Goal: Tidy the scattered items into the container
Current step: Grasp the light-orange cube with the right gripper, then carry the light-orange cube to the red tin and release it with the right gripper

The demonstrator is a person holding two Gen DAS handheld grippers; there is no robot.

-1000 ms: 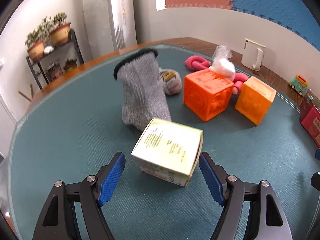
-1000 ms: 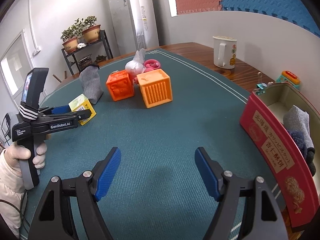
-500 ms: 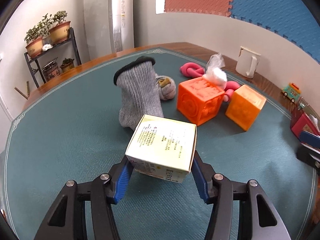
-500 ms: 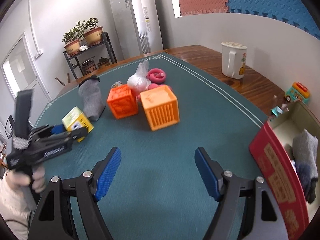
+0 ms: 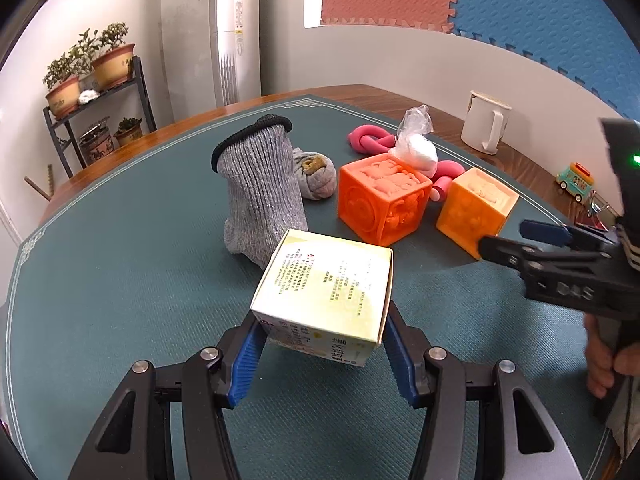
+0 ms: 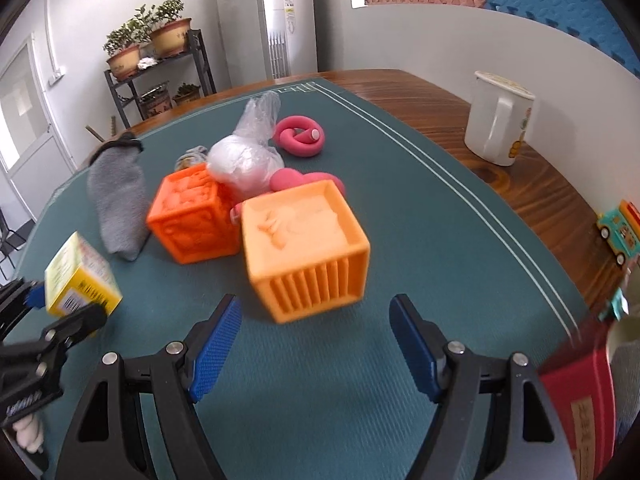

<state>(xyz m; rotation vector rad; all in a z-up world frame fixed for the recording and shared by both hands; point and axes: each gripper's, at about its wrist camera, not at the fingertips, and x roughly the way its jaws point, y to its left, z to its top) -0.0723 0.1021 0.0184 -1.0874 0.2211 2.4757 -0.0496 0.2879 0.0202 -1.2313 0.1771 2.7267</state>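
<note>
My left gripper (image 5: 320, 344) is shut on a pale yellow carton (image 5: 326, 294), held just above the green mat; the carton shows in the right wrist view (image 6: 80, 280) too. My right gripper (image 6: 316, 340) is open and empty, facing the light orange cube (image 6: 306, 248), which sits just beyond its fingertips. Behind lie a darker orange cube (image 6: 192, 212), a grey sock (image 5: 262, 196), a rolled sock ball (image 5: 316, 174), a plastic-wrapped white ball (image 6: 246, 156) and pink rings (image 6: 300, 138). The red container's edge (image 6: 580, 396) shows at lower right.
A white pitcher (image 6: 500, 120) stands on the wooden table rim at the right. A small toy bus (image 6: 620, 232) sits near the right edge. A plant rack (image 5: 96, 112) and a tall air conditioner (image 5: 208, 32) stand beyond the table.
My left gripper closed on the carton and lifted it slightly. My right gripper moved left and forward from the red container toward the light orange cube.
</note>
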